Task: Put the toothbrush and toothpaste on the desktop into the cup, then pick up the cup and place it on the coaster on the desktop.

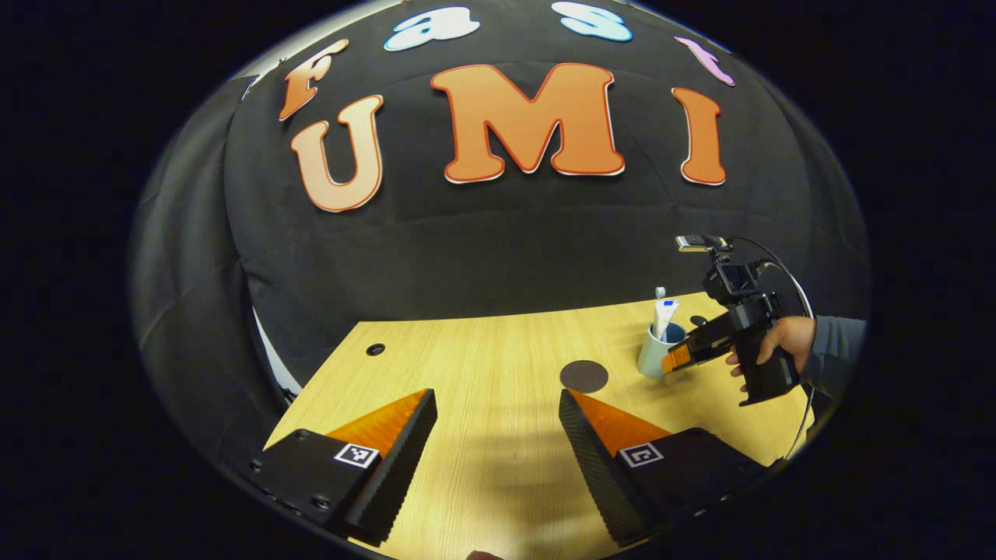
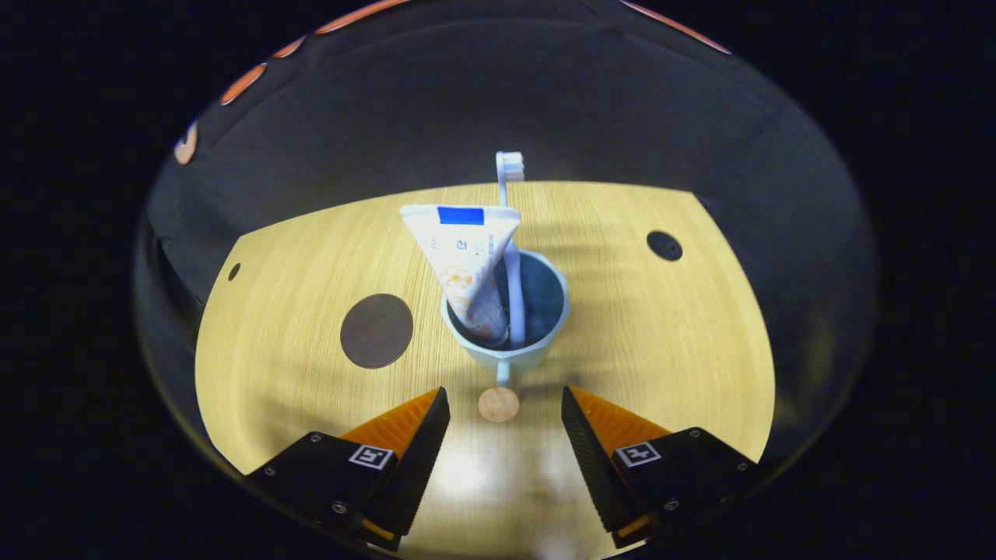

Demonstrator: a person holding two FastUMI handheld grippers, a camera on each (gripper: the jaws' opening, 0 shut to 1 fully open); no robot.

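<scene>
Right gripper [image 2: 504, 408] sits nearest in the right gripper view: jaws spread wide, nothing between them, lined up on the cup's handle knob [image 2: 499, 404], which points straight at the gap. Reads like an approach to the handle, but could equally be a hand backing off; can't tell from one frame.

Cup [image 2: 507, 354] stands upright on the desktop [image 2: 661, 350]. Toothpaste [image 2: 463, 260] is already in it, crimped wide end up, cap end down inside, leaning toward the left rim. Toothbrush [image 2: 510, 233] is in too, bristle head up, handle down against the tube. So the loading half of the task lies as asked.

Coaster [image 2: 377, 330] is bare, left of the cup and apart from it. Cup isn't on it, so the placement half is what remains.

Left gripper [image 1: 498, 424] hangs low over the near desk edge, jaws also wide apart, holding nothing. It looks parked out of the way, leaving the cup to the other hand. From the left gripper view, the cup sits far right with the right gripper's tip touching or just beside its wall, a hand [image 1: 782, 342] on the grip.

Judgement: tube and brush make the cup top-heavy, so any lift wants it kept level. The handle is thin, so a poor clamp there could let the cup swing.
</scene>
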